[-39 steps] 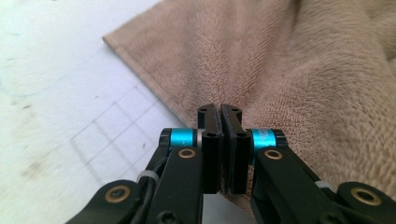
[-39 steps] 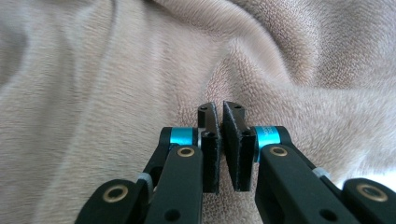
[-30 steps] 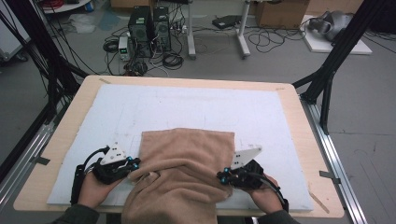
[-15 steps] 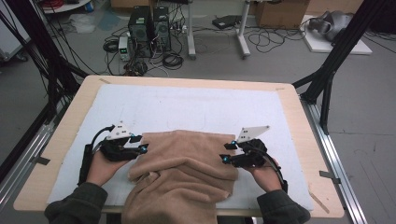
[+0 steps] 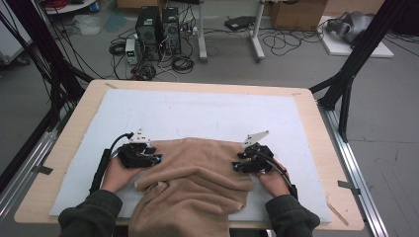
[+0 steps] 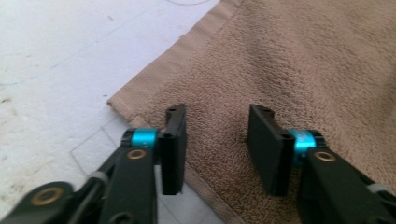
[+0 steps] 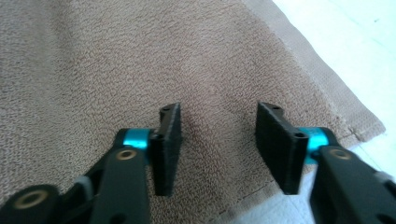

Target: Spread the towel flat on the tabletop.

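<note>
A tan towel point(image 5: 197, 182) lies on the white mat point(image 5: 197, 113), rumpled toward the near table edge and hanging over it. My left gripper point(image 5: 152, 159) rests at the towel's far left corner. In the left gripper view, my left gripper point(image 6: 217, 135) has its jaws apart over the towel point(image 6: 303, 60), and the pile beneath is not pinched. My right gripper point(image 5: 239, 166) sits at the far right corner. The right gripper view shows my right gripper point(image 7: 217, 135) open in the same way above the towel point(image 7: 93, 60). Both pairs of jaws have just been closing a little.
The wooden table point(image 5: 316, 133) frames the mat, with bare mat beyond the towel and on both sides of it. Black frame posts point(image 5: 346, 84) stand at the table's far corners. Computers and cables point(image 5: 158, 29) lie on the floor behind.
Both hands have moved away from the person, up the towel to its far corners. The towel's far edge now lies flatter and wider on the mat.
</note>
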A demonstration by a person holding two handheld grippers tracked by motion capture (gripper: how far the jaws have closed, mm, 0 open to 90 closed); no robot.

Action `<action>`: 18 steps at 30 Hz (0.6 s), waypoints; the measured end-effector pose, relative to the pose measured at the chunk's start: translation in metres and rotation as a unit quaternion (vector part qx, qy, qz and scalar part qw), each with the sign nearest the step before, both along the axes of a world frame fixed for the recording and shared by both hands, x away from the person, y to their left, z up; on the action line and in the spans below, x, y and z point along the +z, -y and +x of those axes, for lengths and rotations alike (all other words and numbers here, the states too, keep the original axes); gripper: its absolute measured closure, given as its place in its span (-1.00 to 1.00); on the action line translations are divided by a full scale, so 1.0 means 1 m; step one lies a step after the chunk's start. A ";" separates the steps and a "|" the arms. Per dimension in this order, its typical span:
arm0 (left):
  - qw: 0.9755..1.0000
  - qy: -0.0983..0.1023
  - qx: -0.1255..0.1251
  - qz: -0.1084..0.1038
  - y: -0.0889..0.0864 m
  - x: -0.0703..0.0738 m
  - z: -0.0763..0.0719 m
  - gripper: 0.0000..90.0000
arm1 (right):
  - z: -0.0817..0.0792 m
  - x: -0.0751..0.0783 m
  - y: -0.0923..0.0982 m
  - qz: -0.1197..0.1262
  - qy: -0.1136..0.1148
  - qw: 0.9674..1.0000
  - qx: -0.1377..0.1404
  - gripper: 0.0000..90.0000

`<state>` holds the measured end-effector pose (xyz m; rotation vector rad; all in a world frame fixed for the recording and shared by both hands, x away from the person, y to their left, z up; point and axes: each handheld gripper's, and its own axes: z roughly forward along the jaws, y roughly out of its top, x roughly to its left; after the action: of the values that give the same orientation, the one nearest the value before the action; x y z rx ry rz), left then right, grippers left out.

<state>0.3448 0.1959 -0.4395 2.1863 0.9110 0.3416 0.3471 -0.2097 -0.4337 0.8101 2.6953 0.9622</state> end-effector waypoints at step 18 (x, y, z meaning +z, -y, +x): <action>0.999 0.015 0.038 0.009 0.000 0.017 0.005 0.93 | 0.019 0.011 0.008 0.050 -0.051 0.996 0.051 0.90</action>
<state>0.3499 0.1957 -0.4224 2.1602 0.9792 0.4193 0.3659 -0.2178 -0.4226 0.7643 2.8192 1.1153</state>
